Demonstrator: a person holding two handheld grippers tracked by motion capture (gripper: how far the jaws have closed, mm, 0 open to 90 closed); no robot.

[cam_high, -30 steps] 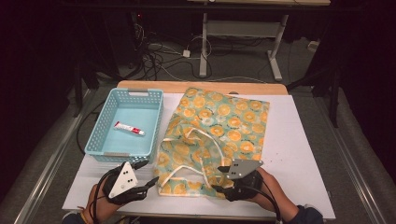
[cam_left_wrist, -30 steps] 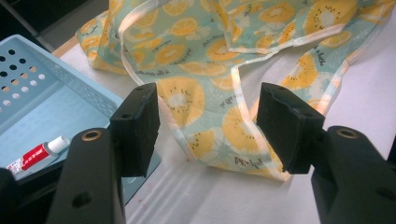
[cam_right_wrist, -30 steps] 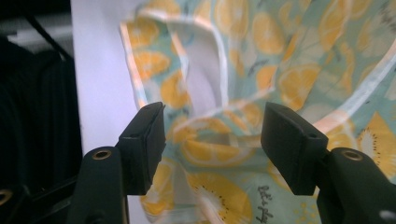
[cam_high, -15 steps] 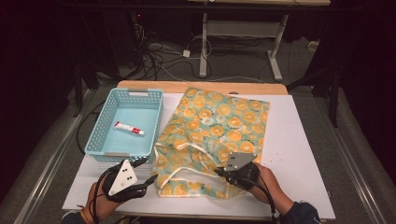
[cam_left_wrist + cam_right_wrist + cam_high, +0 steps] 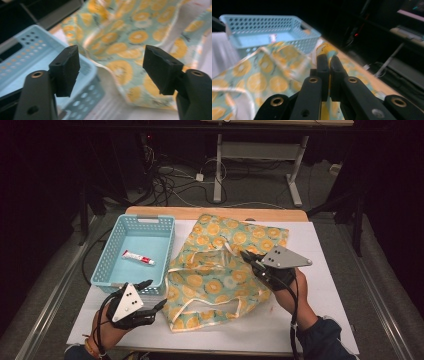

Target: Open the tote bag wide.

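STEP: opening bag, judged | right gripper (image 5: 248, 257) fingers clamped on the upper layer of the orange-slice-print fabric tote bag (image 5: 220, 270), lifted off white worktop (image 5: 320, 240) | left gripper (image 5: 150, 294) fingers apart, near bag's left edge beside pale-blue perforated plastic basket (image 5: 116, 274) | NEXT: left likely grips lower edge, widening mouth

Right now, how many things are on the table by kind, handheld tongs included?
Baskets: 1, light blue basket
Tubes: 1, white and red tube inside the basket
Cloth bags: 1, orange-print bag
Tongs: 2, left tongs open, right tongs shut on the bag
Total: 5
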